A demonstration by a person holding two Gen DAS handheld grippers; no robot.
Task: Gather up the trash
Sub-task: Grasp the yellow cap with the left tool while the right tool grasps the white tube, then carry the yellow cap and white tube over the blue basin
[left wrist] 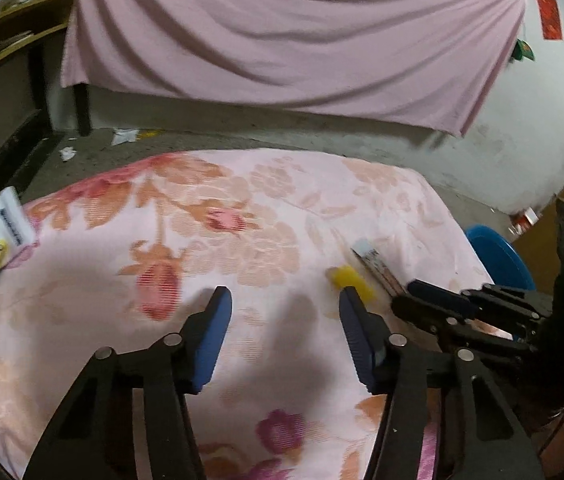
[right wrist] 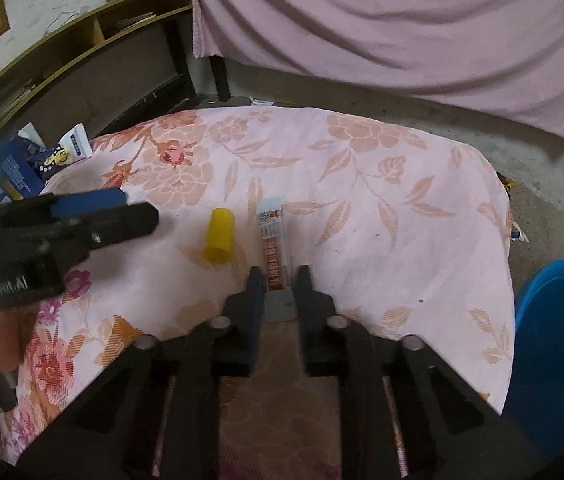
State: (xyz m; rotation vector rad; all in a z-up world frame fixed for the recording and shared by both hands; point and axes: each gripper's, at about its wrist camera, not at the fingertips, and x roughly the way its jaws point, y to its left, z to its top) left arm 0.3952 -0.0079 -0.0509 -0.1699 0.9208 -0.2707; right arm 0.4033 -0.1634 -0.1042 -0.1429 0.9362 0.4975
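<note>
A long narrow snack wrapper point(right wrist: 273, 246) with red print lies on the flowered pink cloth point(right wrist: 382, 208). My right gripper point(right wrist: 279, 282) straddles its near end, jaws narrowly apart around it; I cannot tell whether they touch it. A small yellow plastic cup point(right wrist: 219, 239) lies on its side just left of the wrapper. My left gripper point(left wrist: 284, 304) is open and empty above the cloth, its right finger just in front of the yellow cup point(left wrist: 352, 278). The wrapper point(left wrist: 378, 266) and the right gripper point(left wrist: 438, 300) show at the right of the left wrist view.
A blue plastic bin point(right wrist: 558, 344) stands on the floor at the right of the table. Blue boxes and a white tube point(right wrist: 75, 145) lie at the table's left edge. A pink sheet point(right wrist: 402, 20) hangs behind. A wooden shelf point(right wrist: 81, 40) stands at back left.
</note>
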